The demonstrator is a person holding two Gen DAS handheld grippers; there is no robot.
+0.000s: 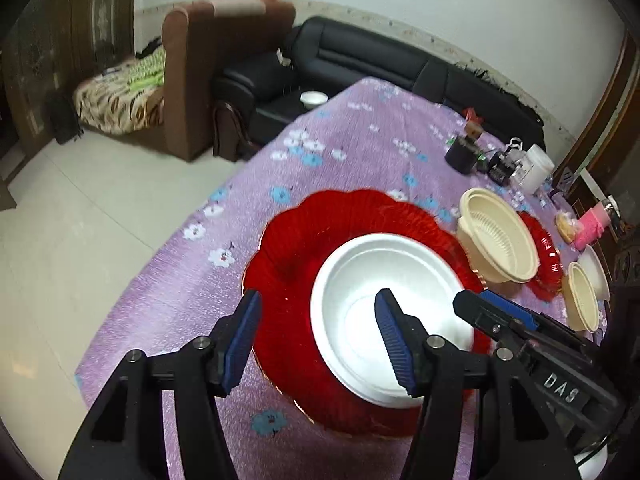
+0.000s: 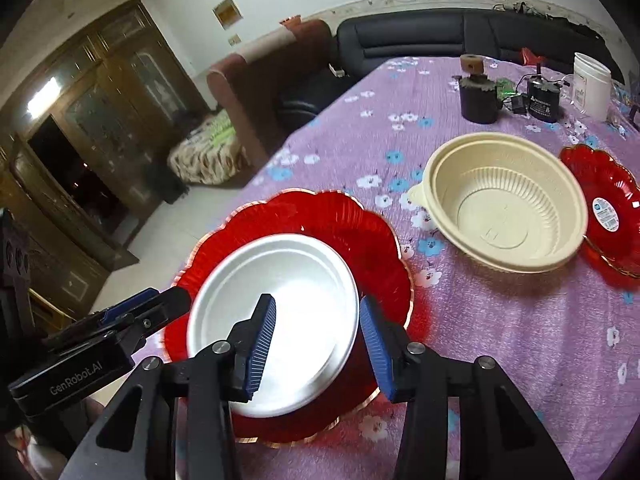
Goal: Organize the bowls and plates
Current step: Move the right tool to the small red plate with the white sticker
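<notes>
White bowl [image 1: 384, 312] sits in the red scalloped plate [image 1: 316, 232] near the surface's [image 1: 360, 128] front edge. Left claw [image 1: 316, 344] released – jaws straddle the bowl's near-left rim, no pad contact. Right claw [image 2: 318, 344] likewise released, straddling the bowl's right rim. Cream bowl [image 2: 504, 200] lies right of the plate, apart from it.

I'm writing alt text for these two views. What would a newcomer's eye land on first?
A big scalloped red plate near the table's front edge, with a white bowl sitting on it. Both grippers hover over it with jaws open. Behind it on the purple flowered tablecloth stands a cream bowl, beside a smaller red plate.
</notes>
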